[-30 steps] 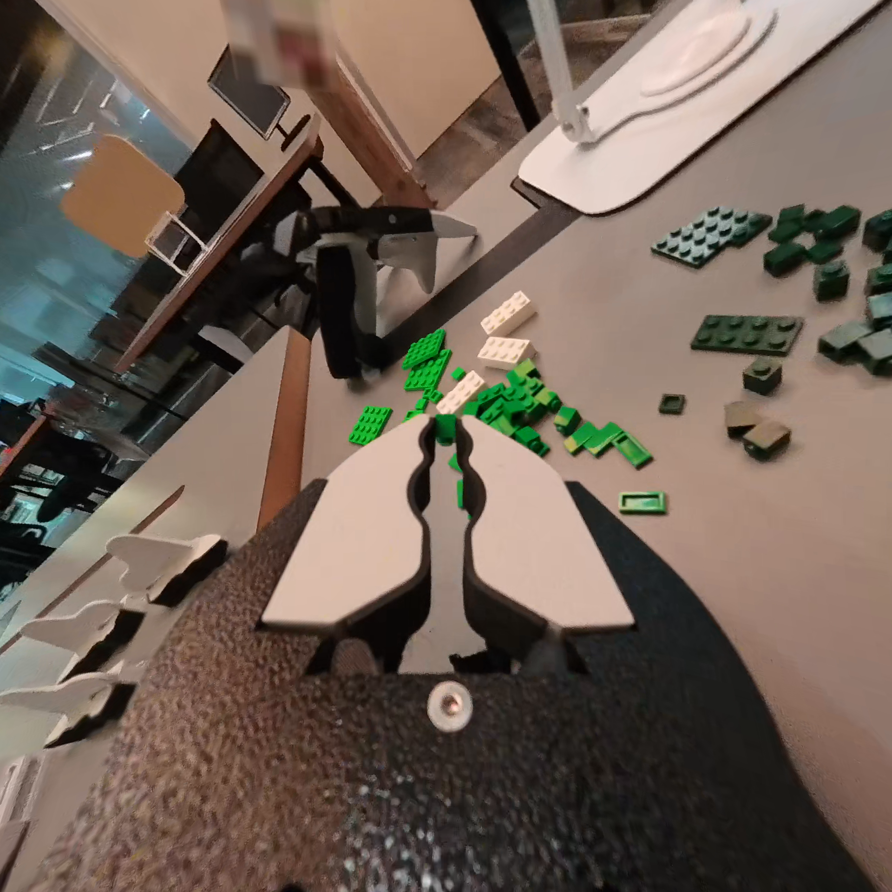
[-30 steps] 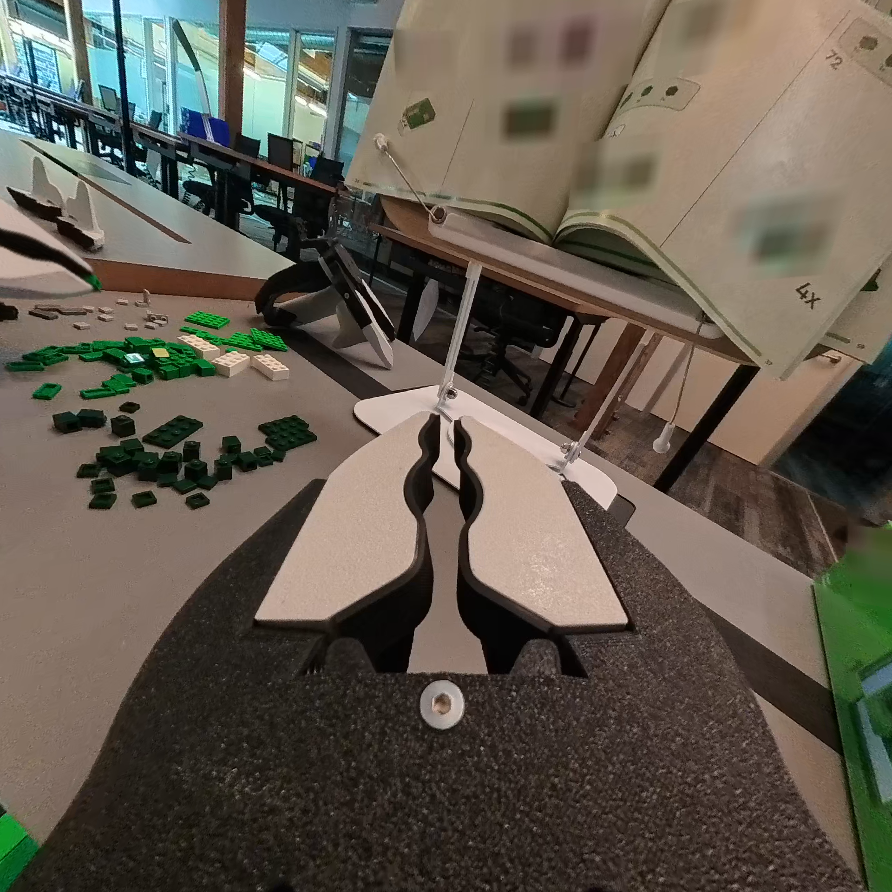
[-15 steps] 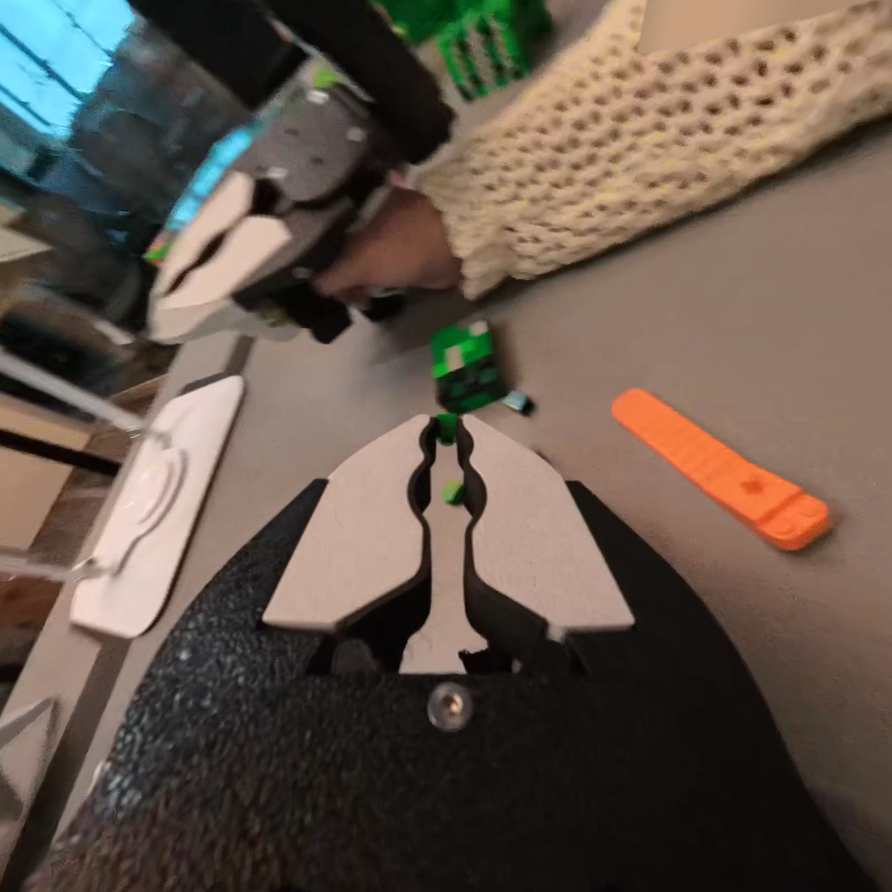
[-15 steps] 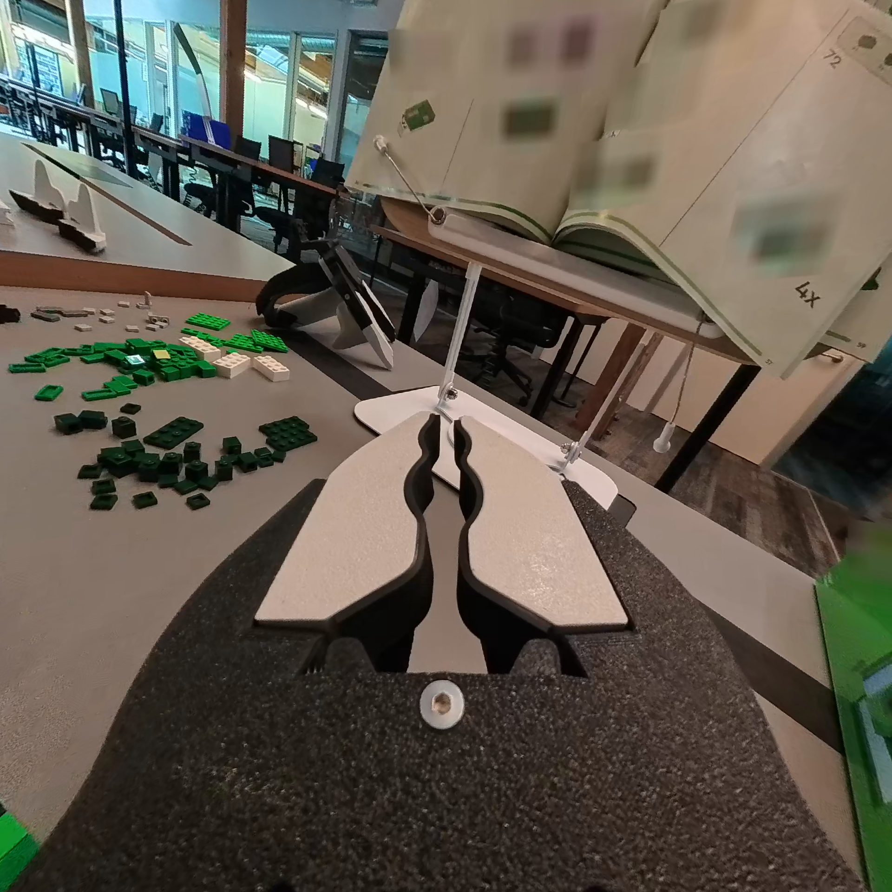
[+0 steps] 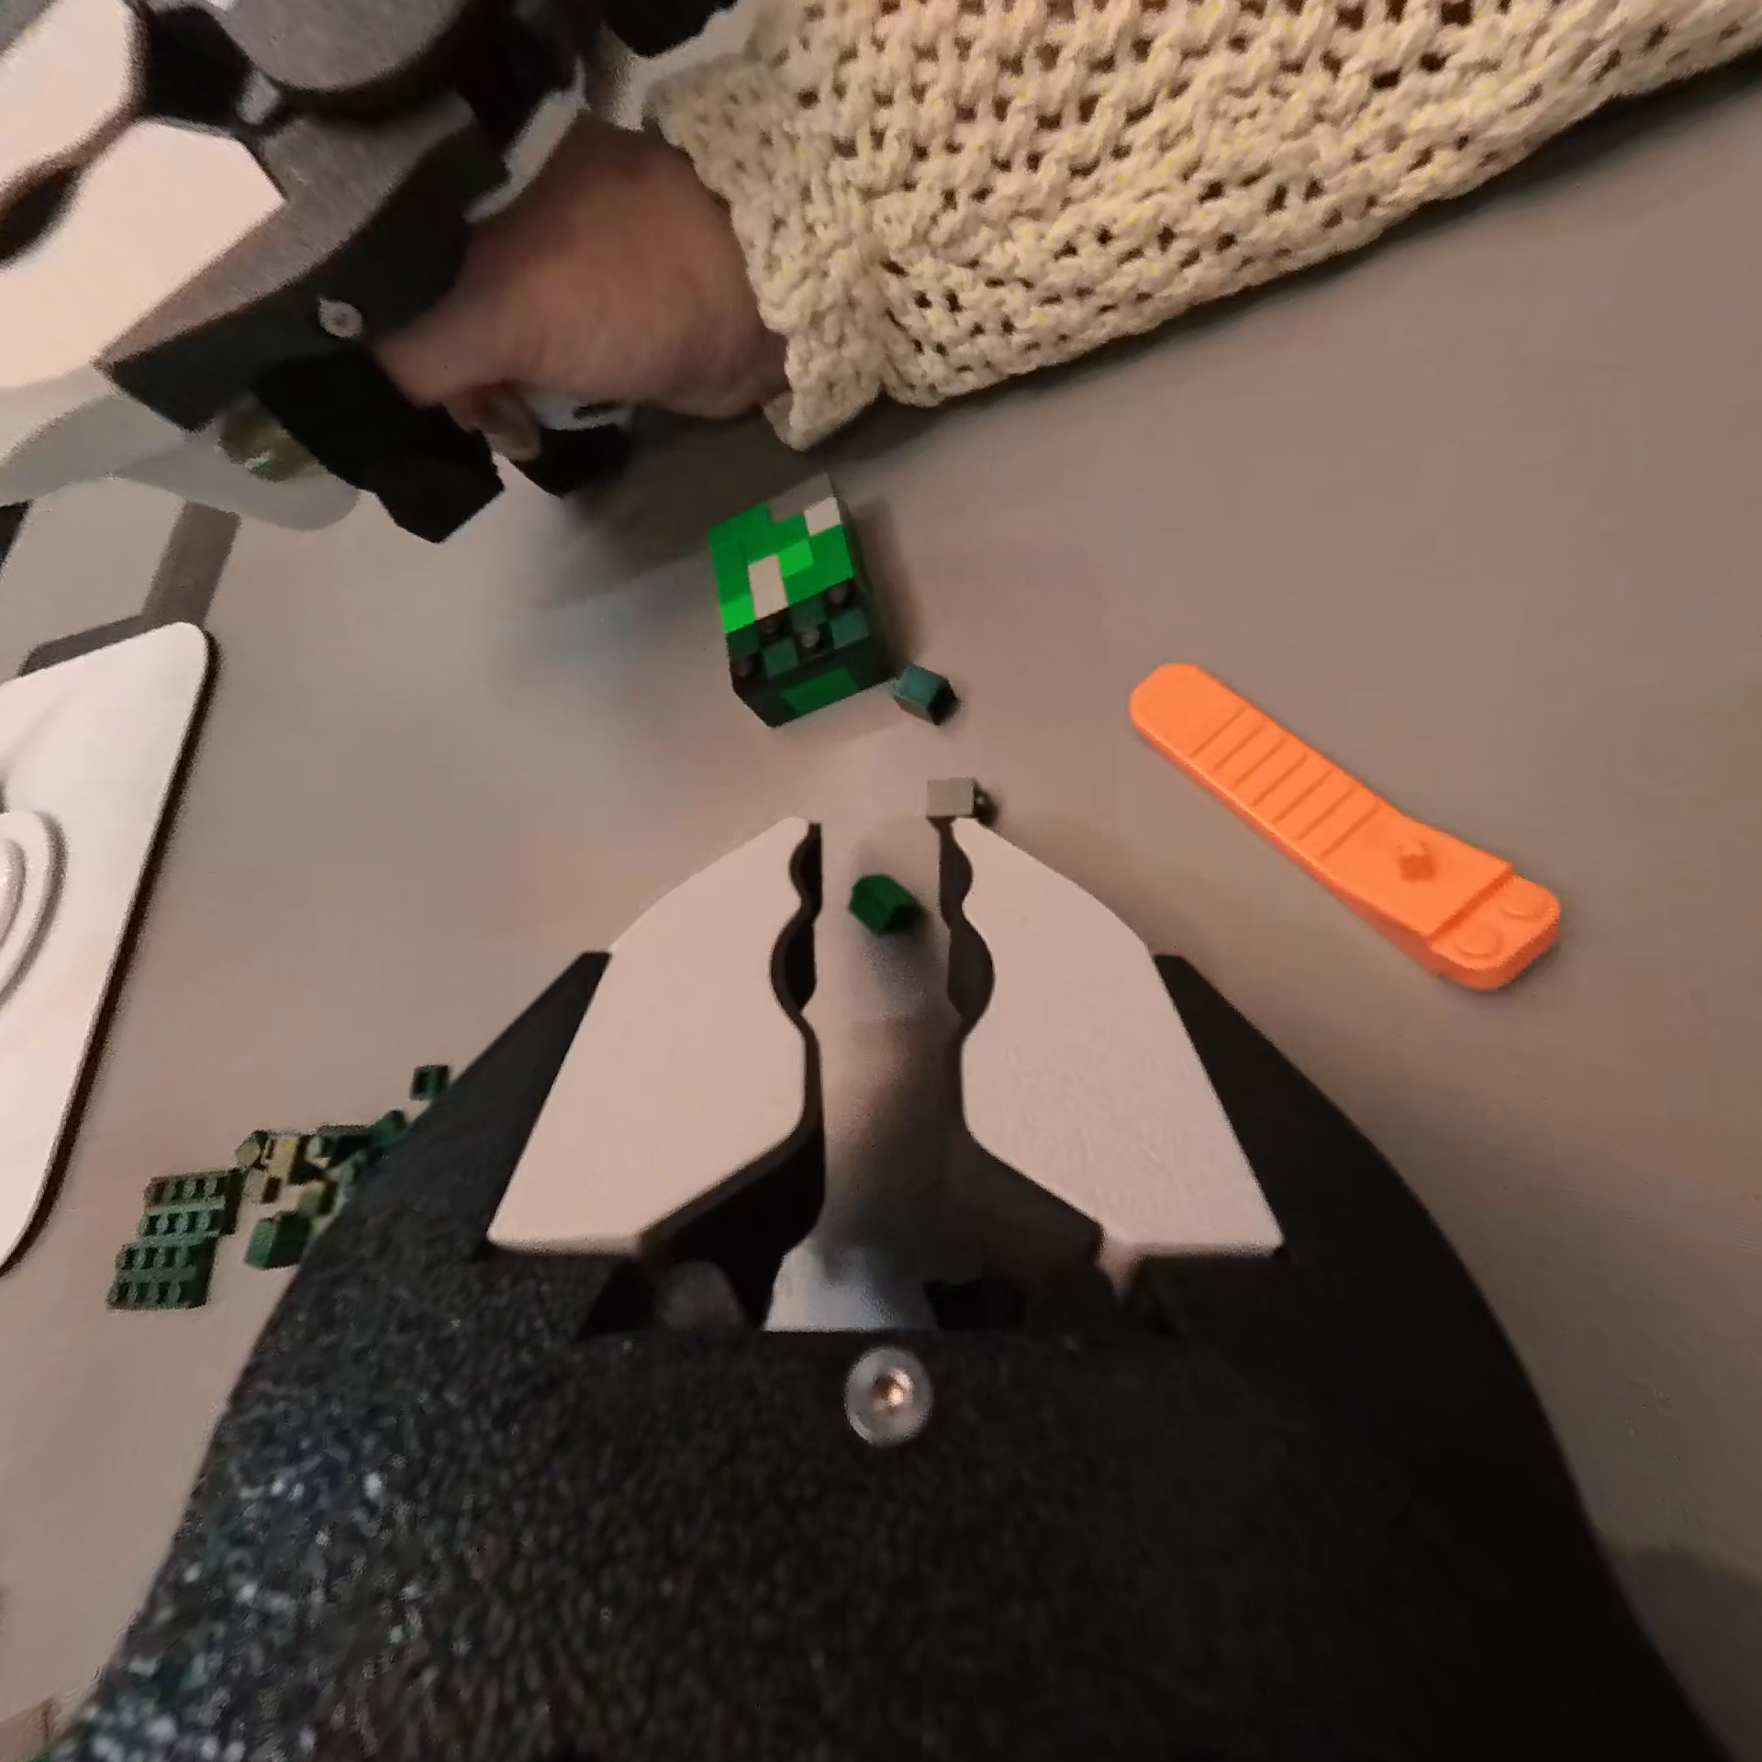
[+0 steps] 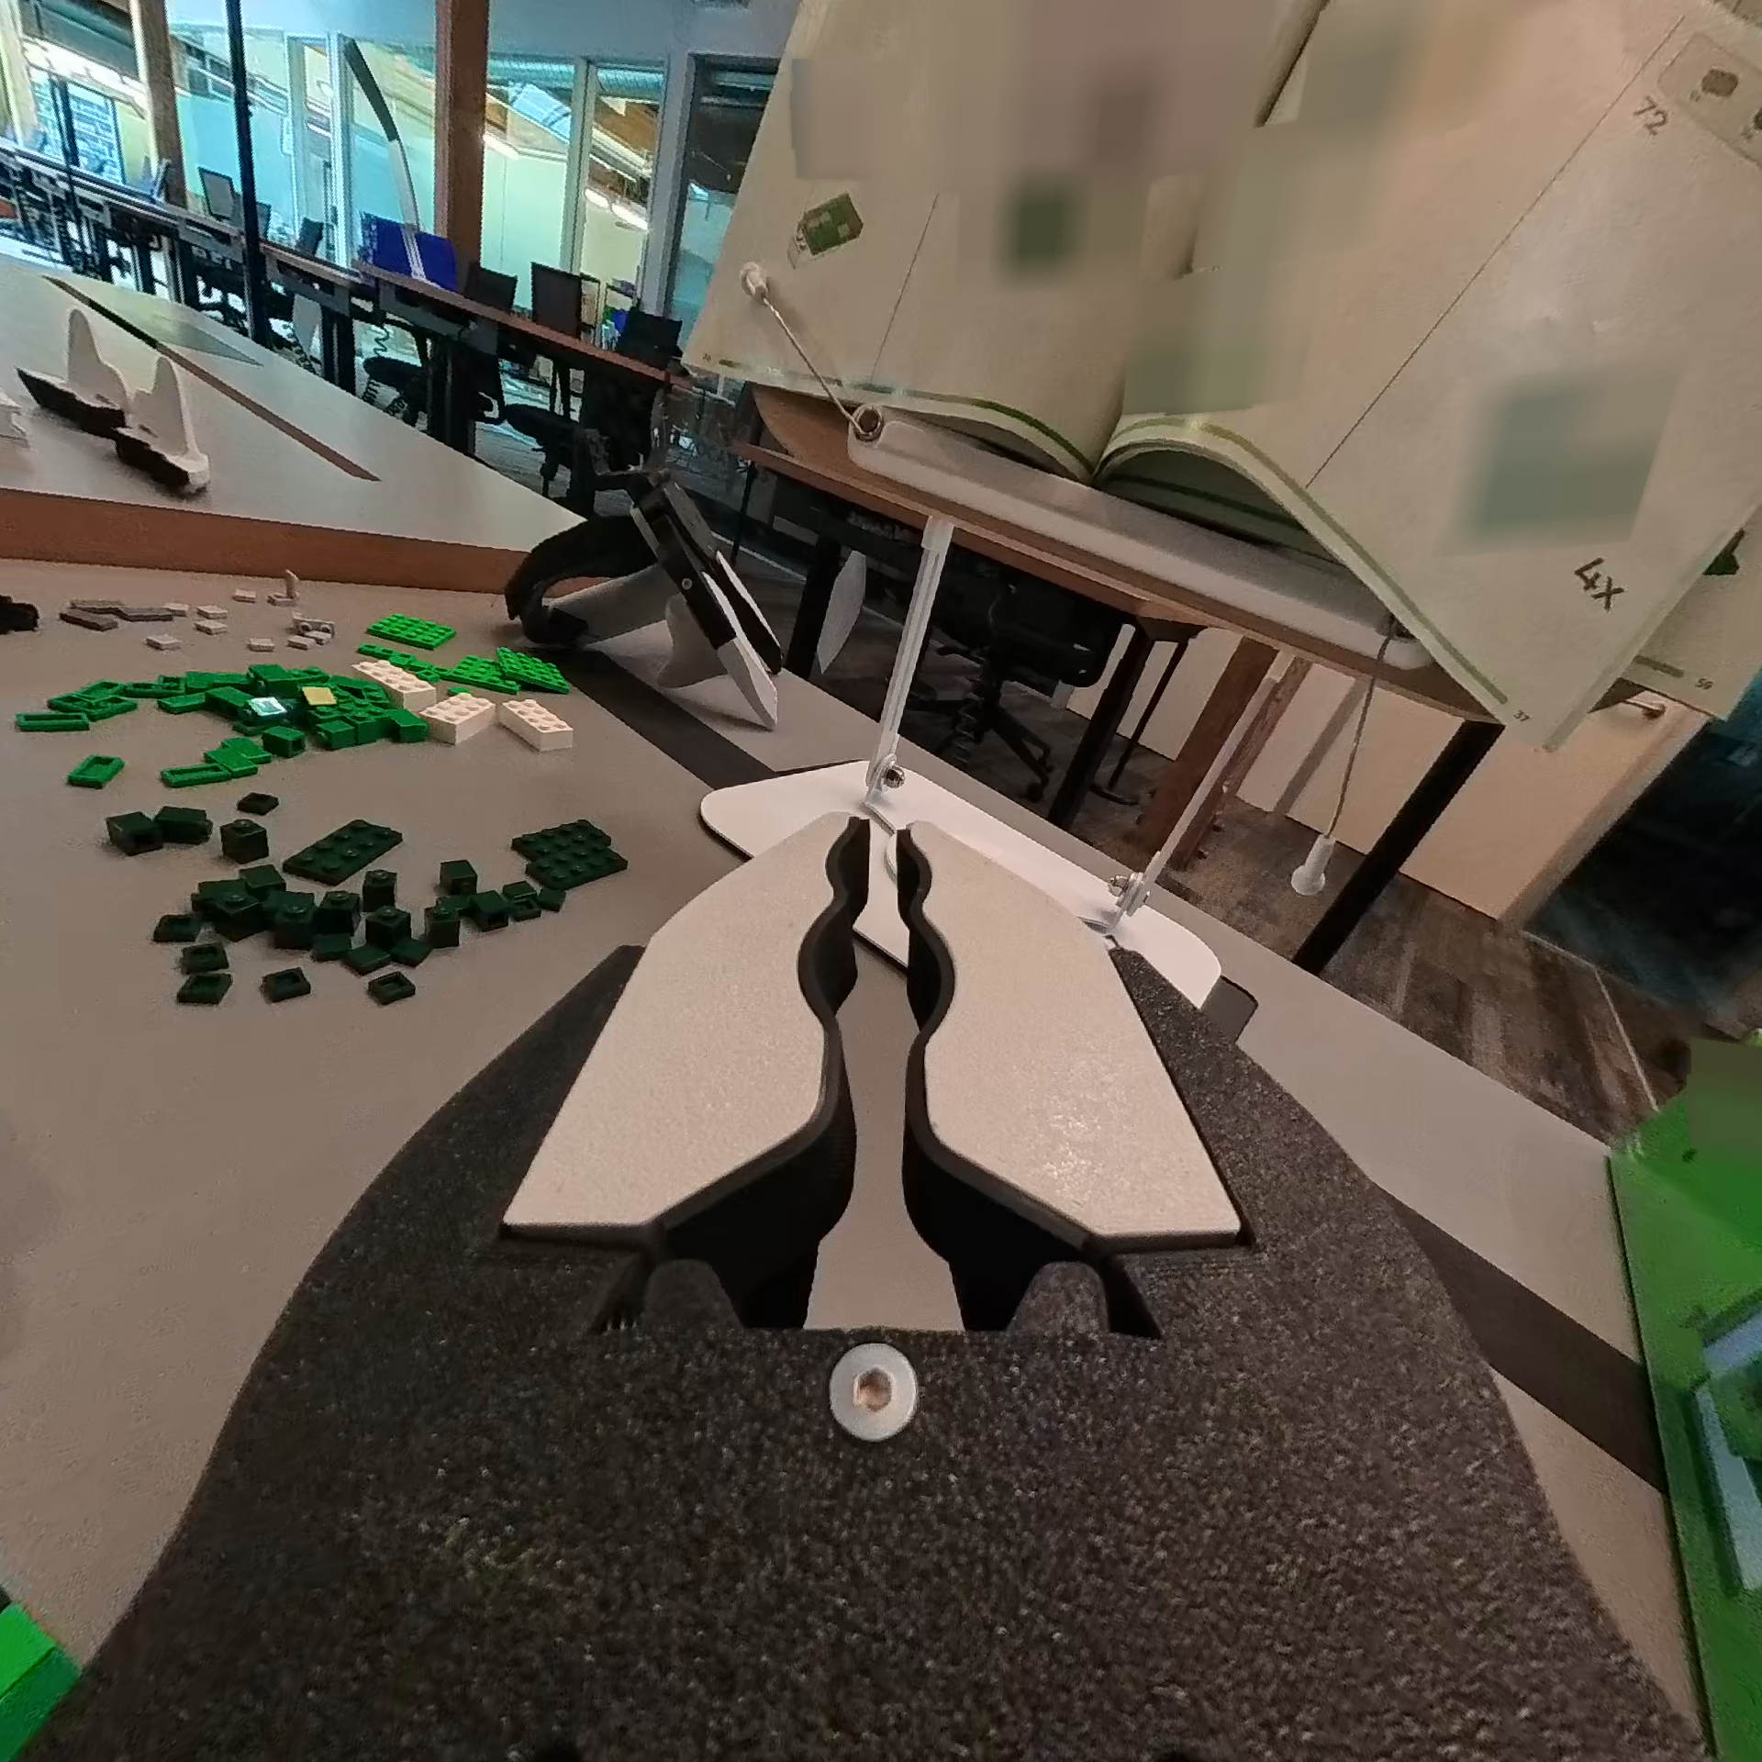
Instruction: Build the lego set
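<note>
In the left wrist view my left gripper (image 5: 875,834) is open just above the grey table. A small dark green piece (image 5: 882,904) lies on the table between its fingers, free of both. A small grey piece (image 5: 949,796) sits at the right fingertip. Beyond it stands a part-built green cube (image 5: 796,610) with another small dark green piece (image 5: 923,688) beside it. My right gripper (image 6: 879,831) is shut and empty, raised above the table; it also shows in the left wrist view (image 5: 143,238), held by a hand in a cream knit sleeve (image 5: 1096,191).
An orange brick separator (image 5: 1335,829) lies right of the cube. Loose bright green (image 6: 286,706), dark green (image 6: 334,906) and white bricks (image 6: 458,710) are spread at left. An instruction book (image 6: 1239,286) rests on a white stand (image 6: 810,810). A spare gripper (image 6: 667,610) lies behind the piles. My right fingertips sit around 20 cm from my left ones. The part-built green cube (image 5: 796,610) is about 5 cm from my left fingertips and 15 cm from my right.
My left gripper swung away from the brick pile to the cube with a small green piece pinched in it, then opened; the piece now lies on the table. The right gripper has not moved.
</note>
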